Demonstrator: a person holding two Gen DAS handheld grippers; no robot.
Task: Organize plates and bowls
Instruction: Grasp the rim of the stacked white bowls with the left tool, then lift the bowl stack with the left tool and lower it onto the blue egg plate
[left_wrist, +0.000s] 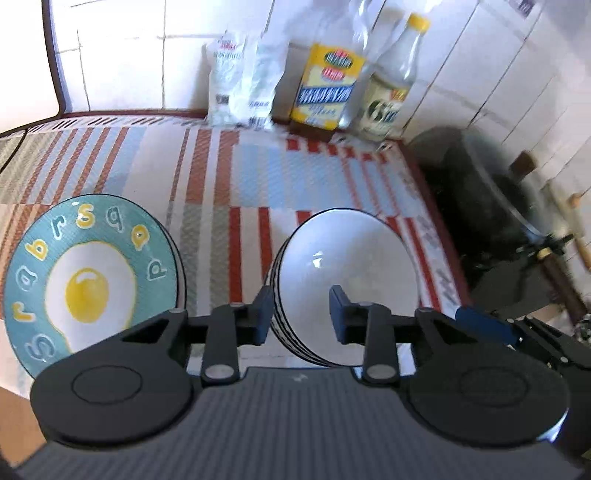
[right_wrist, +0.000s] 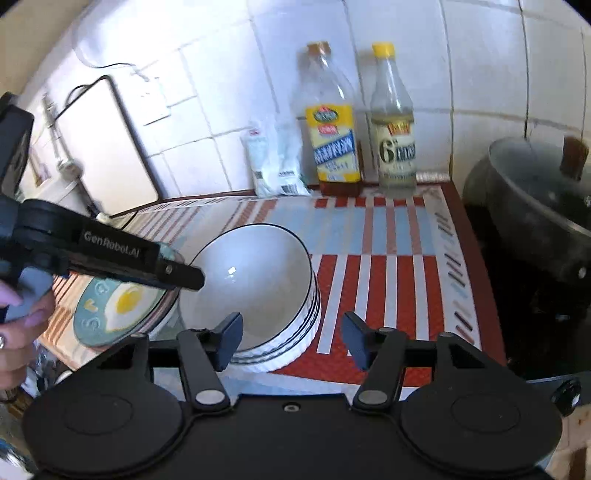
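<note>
A stack of white bowls with black rims (left_wrist: 354, 269) (right_wrist: 255, 273) stands on the striped mat. To its left lies a teal plate with a fried-egg picture (left_wrist: 92, 280) (right_wrist: 122, 306), with more plate edges showing beneath it. My left gripper (left_wrist: 301, 314) is open and straddles the top bowl's near-left rim, one finger outside and one inside, with the pads not pressing. In the right wrist view the left gripper (right_wrist: 188, 277) reaches over the bowl's left rim. My right gripper (right_wrist: 293, 339) is open wide at the stack's near right side and holds nothing.
The striped mat (left_wrist: 258, 177) (right_wrist: 384, 280) covers the counter. At the back by the tiled wall stand two bottles (right_wrist: 334, 144) (right_wrist: 393, 140) and a white bag (right_wrist: 273, 166). A black pot (right_wrist: 535, 214) sits at the right. A person's hand (right_wrist: 18, 321) holds the left gripper.
</note>
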